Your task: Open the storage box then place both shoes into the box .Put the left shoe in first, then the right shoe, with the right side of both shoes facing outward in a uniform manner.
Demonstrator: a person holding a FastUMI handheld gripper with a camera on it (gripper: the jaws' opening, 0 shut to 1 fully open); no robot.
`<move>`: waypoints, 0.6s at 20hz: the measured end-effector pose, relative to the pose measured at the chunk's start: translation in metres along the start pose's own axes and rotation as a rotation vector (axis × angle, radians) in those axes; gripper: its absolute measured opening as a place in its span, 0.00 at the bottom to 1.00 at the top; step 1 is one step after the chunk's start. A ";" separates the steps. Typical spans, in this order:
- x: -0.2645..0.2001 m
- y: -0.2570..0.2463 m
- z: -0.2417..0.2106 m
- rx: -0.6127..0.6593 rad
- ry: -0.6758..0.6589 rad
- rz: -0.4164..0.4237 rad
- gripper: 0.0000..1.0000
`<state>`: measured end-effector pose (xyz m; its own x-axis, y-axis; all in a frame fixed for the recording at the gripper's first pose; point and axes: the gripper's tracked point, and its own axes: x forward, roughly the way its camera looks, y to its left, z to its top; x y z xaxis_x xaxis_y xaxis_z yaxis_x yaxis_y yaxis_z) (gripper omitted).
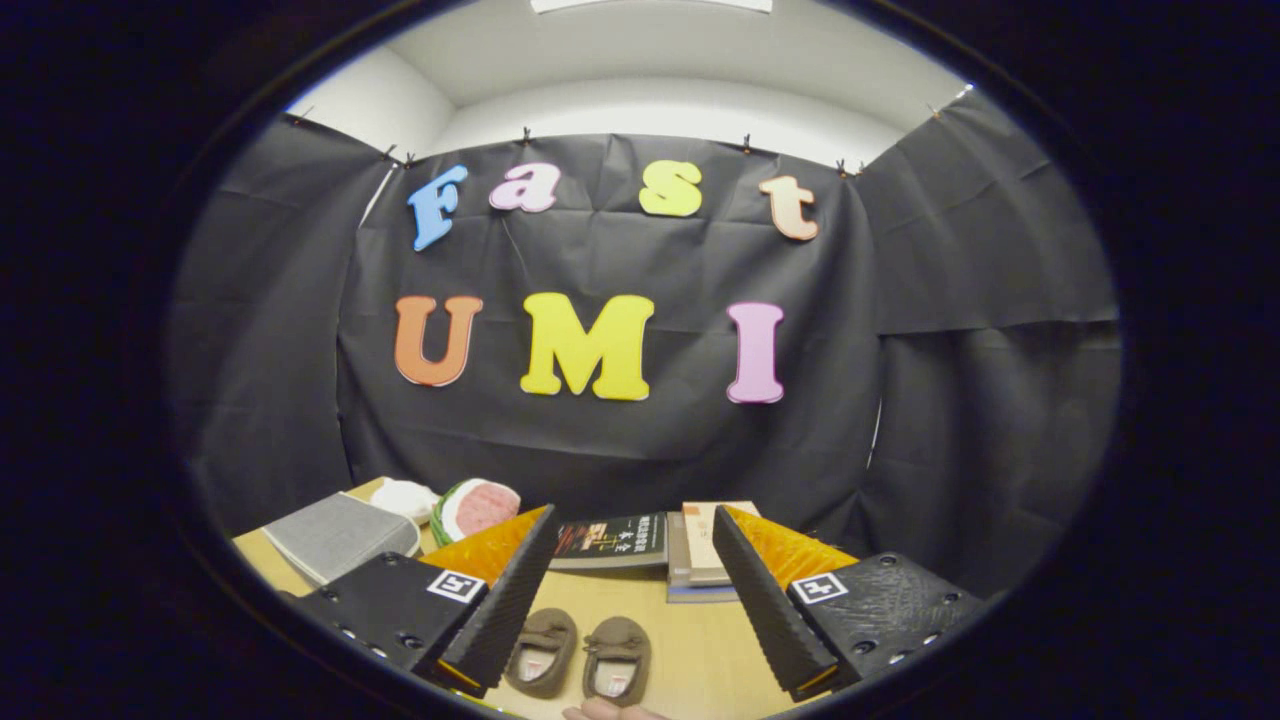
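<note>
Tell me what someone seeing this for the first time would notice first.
Most likely the pair of small brown shoes, side by side on the wooden table between the open fingers of the hand-held gripper. Beyond the fingers, by the black cloth wall, lies a stack of books. To their left sit a watermelon-slice plush and a grey fabric storage box.

A wooden table [700, 640] carries several items along its far edge. A dark-covered book [612, 541] lies flat beside a stack of books [703, 560]. A watermelon-slice toy [476, 507] rests next to a white object [405, 498]. A grey fabric-covered item [335, 535] lies nearby.
</note>
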<state>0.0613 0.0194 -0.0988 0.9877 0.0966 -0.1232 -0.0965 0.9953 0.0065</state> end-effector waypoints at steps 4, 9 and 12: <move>0.032 0.067 -0.040 0.031 0.084 0.121 0.95; 0.071 0.163 -0.103 0.161 0.320 0.299 0.95; 0.090 0.218 -0.134 0.236 0.444 0.411 0.96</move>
<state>0.1124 0.2447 -0.2411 0.7257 0.5092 -0.4626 -0.3765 0.8568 0.3525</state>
